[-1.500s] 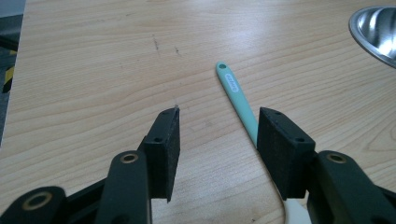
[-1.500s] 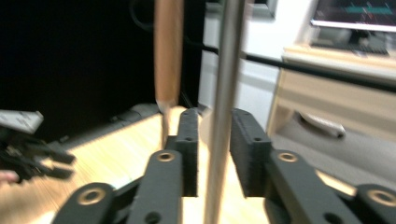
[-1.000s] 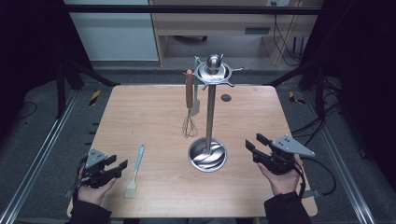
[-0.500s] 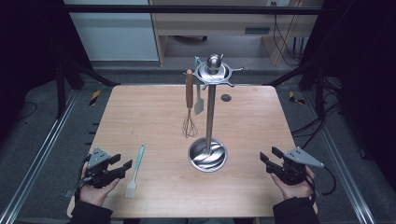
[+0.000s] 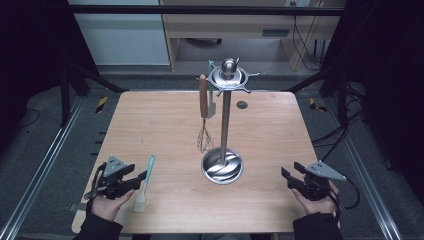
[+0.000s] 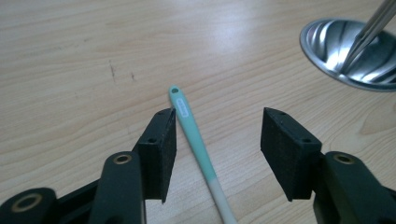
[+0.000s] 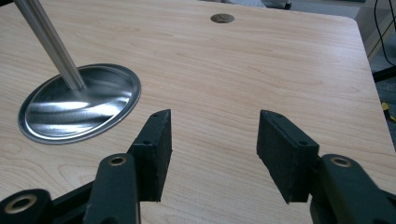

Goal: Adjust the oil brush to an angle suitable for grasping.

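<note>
Meanwhile the right gripper (image 5: pixel 295 178) has sunk to the table edge, jaws apart and empty, while the left gripper (image 6: pixel 217 140) hangs open astride the teal brush (image 6: pixel 192 128) lying flat, probably about to pinch its handle

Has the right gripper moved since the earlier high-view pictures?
Yes. The right gripper has come down and toward the near edge of the table, ending farther from the stand's round base than it was a second ago. Its jaws stand open, nothing between them.
</note>
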`<action>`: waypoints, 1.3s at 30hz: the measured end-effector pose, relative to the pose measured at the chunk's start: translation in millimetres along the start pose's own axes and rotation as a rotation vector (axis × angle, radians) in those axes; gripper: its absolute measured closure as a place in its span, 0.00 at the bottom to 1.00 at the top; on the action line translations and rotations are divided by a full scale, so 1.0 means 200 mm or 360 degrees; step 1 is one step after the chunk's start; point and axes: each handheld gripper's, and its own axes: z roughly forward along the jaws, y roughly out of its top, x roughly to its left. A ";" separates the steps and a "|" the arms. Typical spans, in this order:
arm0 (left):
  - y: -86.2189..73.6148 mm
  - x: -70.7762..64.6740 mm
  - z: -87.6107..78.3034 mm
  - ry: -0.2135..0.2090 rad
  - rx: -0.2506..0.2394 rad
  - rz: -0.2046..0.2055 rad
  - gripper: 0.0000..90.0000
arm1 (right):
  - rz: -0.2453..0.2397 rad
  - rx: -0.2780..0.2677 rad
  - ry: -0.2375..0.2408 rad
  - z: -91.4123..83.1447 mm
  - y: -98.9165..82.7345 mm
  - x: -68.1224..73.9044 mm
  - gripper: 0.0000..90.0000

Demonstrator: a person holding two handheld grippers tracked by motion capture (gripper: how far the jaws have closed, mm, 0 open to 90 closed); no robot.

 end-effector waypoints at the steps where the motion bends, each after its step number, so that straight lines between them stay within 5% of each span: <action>1: 0.00 0.00 0.01 0.0001 0.0020 0.0004 0.52 | 0.0005 0.0005 0.0002 0.00 0.00 0.00 0.51; 24: -0.06 -0.04 0.19 0.0084 0.0346 0.0118 0.65 | 0.0007 0.0048 0.0007 0.02 -0.01 0.01 0.51; 31: -0.09 -0.02 0.24 0.0098 0.0429 0.0076 0.74 | 0.0008 0.0058 0.0010 0.02 -0.01 0.01 0.51; 39: -0.08 -0.02 0.25 0.0065 0.0435 0.0012 0.86 | 0.0013 0.0065 0.0009 0.02 -0.01 0.01 0.51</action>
